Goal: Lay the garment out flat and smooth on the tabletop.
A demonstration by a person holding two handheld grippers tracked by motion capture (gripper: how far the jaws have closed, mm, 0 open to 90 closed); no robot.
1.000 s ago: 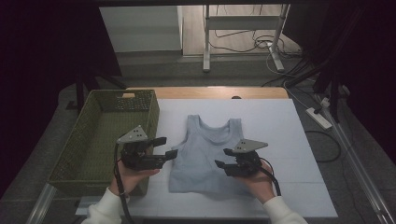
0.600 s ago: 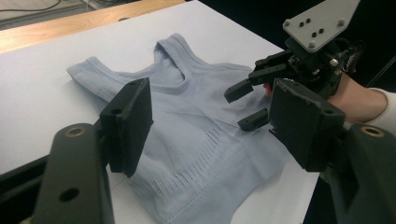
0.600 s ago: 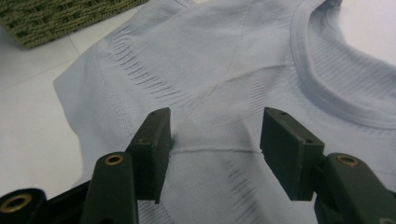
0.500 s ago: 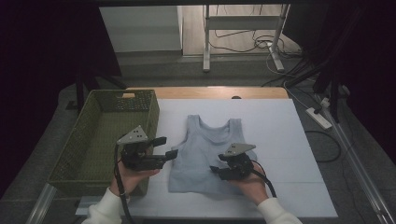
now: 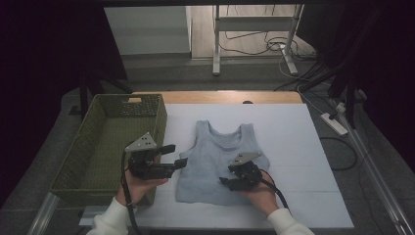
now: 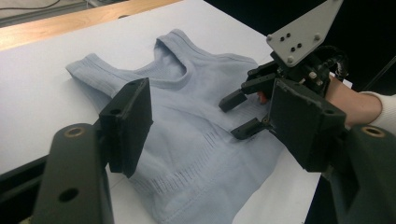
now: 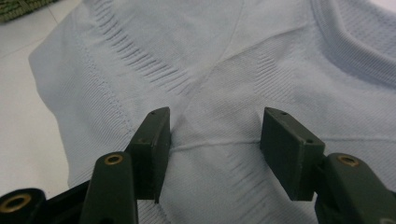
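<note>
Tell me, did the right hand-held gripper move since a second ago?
Yes. The right hand-held gripper moved toward the vest's bottom hem, lower over the cloth.

The place looks like a lab or recording room set up for test work rather than a home. A white work table [image 5: 293, 147] with a wooden far edge stands on grey carpet. Beyond the table, the metal legs of a stand [image 5: 254, 44] rise from a wooden floor, with loose cables [image 5: 274, 46] trailing around them. To the right of the table lies a power strip [image 5: 334, 123], and dark curtains close off the sides.
</note>
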